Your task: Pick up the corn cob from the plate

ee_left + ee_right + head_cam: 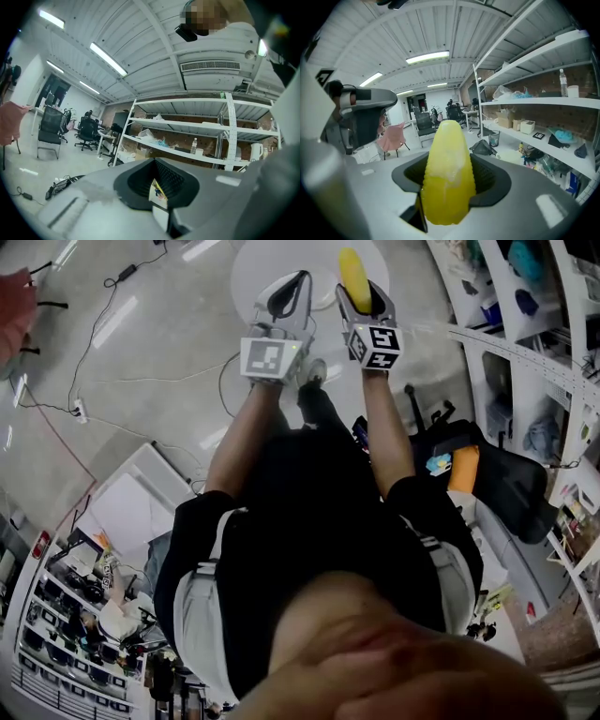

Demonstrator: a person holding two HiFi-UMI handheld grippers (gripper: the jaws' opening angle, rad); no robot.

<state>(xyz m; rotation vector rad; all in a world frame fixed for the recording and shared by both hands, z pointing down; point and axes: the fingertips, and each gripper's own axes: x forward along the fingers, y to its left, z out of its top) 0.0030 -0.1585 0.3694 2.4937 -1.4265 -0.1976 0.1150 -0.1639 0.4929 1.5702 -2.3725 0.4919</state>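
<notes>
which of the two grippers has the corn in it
The right gripper: its jaws clamp the yellow corn cob, which sticks out past them. The left gripper beside it holds nothing between its jaws.

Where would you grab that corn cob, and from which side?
Its thick lower half, sides pinched, approaching from the butt end as the right gripper does: the corn cob tapers toward its tip, so the wider part probably seats firmest.

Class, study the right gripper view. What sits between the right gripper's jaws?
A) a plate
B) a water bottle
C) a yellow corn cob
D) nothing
C: the yellow corn cob stands clamped between the jaws of the right gripper, its tip pointing outward.
</notes>
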